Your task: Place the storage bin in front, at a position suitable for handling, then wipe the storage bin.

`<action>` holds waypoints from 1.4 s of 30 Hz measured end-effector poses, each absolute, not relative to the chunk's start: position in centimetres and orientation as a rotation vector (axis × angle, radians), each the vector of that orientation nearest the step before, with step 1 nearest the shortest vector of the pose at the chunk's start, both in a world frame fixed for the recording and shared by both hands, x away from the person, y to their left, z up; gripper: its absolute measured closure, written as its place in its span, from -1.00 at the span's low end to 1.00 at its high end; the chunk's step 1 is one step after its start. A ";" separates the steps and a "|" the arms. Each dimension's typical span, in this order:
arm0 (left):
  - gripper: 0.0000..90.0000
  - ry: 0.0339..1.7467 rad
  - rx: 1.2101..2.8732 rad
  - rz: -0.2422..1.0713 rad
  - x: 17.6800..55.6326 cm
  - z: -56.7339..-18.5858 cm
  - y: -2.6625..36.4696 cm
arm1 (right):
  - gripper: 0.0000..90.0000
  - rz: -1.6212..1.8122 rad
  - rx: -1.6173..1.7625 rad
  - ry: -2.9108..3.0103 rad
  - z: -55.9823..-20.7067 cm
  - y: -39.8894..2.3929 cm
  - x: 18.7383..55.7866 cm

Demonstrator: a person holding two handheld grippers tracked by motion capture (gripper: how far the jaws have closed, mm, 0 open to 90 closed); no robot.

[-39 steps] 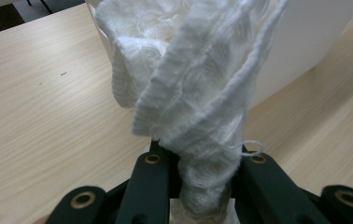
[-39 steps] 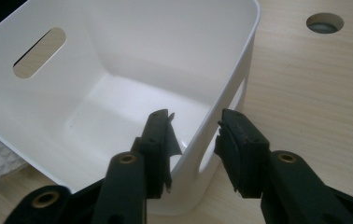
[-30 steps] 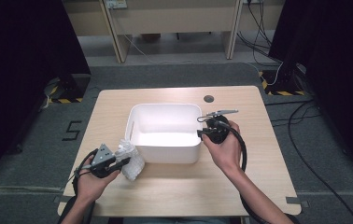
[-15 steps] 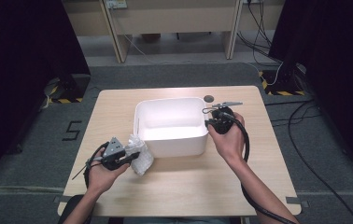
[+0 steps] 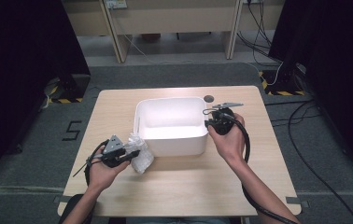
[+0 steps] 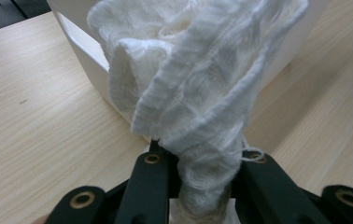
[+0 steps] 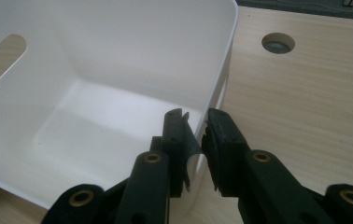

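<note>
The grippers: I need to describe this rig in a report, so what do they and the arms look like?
Both are black. The left gripper carries a grey three-cornered plate on top; the right gripper has one too. A black cable loops from each. In the gripper views the jaws are flat black bars with brass-coloured rivets. The forearms are bare, with no sleeves showing.

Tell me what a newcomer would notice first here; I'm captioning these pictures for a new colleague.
The white bin stands mid-table, open and bare inside. At its right wall the right tool has just been closing, one jaw inside the rim and one outside. Left of the bin's near corner, the left tool is shut on a crumpled white cloth, held just above the table.
</note>
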State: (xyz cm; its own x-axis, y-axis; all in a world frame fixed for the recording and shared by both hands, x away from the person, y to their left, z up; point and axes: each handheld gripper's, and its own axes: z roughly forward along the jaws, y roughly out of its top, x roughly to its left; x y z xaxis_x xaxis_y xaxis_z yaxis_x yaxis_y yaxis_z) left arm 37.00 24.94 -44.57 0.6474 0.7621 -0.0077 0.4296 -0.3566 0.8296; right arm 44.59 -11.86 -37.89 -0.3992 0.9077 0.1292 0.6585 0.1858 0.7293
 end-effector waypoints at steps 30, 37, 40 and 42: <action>0.73 0.952 2.037 0.480 37.4 -44.2 24.5 | 0.74 1.037 1.472 2.131 -37.8 -11.7 44.2; 0.74 0.964 2.063 0.477 37.8 -45.1 24.2 | 0.74 1.035 1.469 2.133 -37.8 -11.6 44.2; 0.74 0.975 2.079 0.478 38.2 -45.6 24.2 | 0.74 1.036 1.468 2.132 -37.8 -11.6 44.2; 0.74 0.987 2.092 0.484 38.4 -46.0 24.1 | 0.73 1.039 1.463 2.132 -37.9 -11.5 44.2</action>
State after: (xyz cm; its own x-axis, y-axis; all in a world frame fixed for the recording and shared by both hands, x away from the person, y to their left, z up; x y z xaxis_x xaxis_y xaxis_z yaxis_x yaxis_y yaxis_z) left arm 38.40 24.12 -45.99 0.6299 0.7765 0.0169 0.4890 -0.4134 0.7681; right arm 44.19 -11.53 -37.86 -0.4036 0.9079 0.1135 0.6488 0.1965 0.7352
